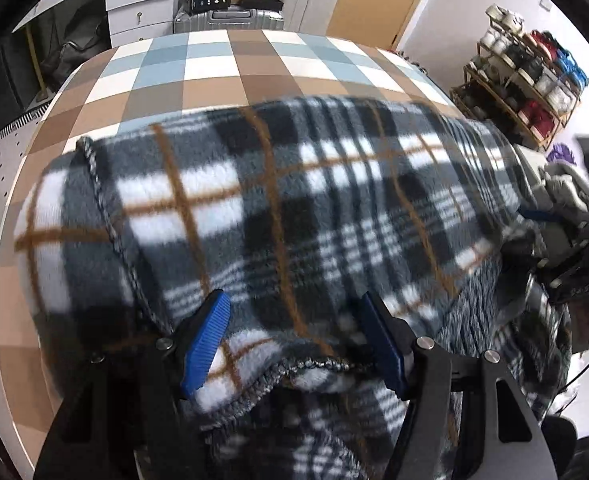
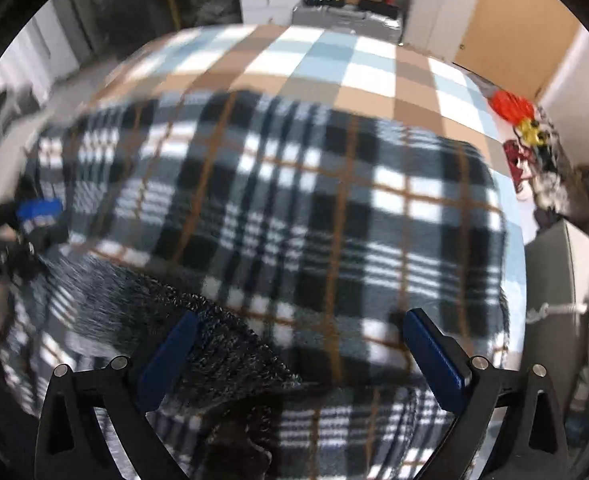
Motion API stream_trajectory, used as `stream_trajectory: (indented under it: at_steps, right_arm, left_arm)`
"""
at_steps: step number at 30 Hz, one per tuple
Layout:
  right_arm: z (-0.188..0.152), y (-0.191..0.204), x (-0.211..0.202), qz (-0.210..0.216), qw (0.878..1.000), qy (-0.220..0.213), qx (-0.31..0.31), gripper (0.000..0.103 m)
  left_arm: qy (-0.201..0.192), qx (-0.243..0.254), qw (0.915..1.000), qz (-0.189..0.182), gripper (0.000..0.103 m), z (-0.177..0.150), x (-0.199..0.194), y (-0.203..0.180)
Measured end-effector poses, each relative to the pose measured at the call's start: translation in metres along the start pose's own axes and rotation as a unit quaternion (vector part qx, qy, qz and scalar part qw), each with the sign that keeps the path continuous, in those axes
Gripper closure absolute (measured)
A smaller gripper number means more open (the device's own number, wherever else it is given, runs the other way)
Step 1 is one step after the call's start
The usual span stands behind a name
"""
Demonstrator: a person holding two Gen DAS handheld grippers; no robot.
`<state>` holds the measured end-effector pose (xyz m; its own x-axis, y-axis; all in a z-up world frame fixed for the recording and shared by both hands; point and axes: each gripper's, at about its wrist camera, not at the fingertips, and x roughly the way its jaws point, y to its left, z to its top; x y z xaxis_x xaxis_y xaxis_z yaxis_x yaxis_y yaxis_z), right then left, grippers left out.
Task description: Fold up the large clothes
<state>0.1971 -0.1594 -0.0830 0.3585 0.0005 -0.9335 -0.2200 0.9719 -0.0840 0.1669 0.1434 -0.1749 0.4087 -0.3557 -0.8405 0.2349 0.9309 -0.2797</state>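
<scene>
Checked bedcover [image 1: 214, 76], silver suitcase [image 1: 230, 20], shoe rack [image 1: 526, 80]

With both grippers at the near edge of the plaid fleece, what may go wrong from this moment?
1. Both the left gripper and the right gripper are open around the plaid fleece, so a lift now may leave the hem behind.
2. The near edge is bunched and turned over, showing the grey underside; a grip may catch only one layer, and the fold on the checked bed cover may come out uneven.
</scene>
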Motion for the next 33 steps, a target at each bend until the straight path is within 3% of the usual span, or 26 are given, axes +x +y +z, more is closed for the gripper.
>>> stream_trajectory:
  at_steps: [3,7,12,16,20,23,27,33]
  right_arm:
    - [0.003,-0.008,0.023,0.025,0.999,0.038,0.022,0.0]
    - [0.016,-0.002,0.027,0.016,0.998,0.061,0.014,0.0]
    - [0.031,-0.005,0.029,0.013,0.998,0.056,0.029,0.0]
    - [0.031,-0.006,0.022,0.014,0.998,0.034,0.043,0.0]
    - [0.01,-0.005,-0.001,0.017,0.998,-0.005,0.058,0.0]
    - [-0.026,-0.003,-0.035,0.064,0.992,-0.056,0.091,0.0]
    - [-0.095,0.005,-0.089,0.168,0.966,-0.134,0.143,0.0]
    - [-0.167,0.029,-0.136,0.231,0.937,-0.225,0.135,0.0]
  left_arm:
    - [0.002,-0.031,0.9994,-0.016,0.04,0.011,0.004,0.012]
    - [0.021,0.017,0.9995,0.014,0.04,0.031,0.017,0.003]
    - [0.053,0.04,0.9971,0.038,0.034,0.068,0.037,0.005]
    - [0.05,0.033,0.9973,0.041,0.033,0.083,0.043,0.01]
    - [0.041,0.028,0.9985,0.025,0.033,0.056,0.019,0.009]
    - [0.006,0.037,0.999,0.023,0.033,0.02,-0.02,0.009]
    - [-0.021,0.038,0.9987,0.027,0.033,-0.036,-0.066,0.012]
    - [-0.008,0.0,0.999,0.044,0.033,-0.106,-0.087,0.035]
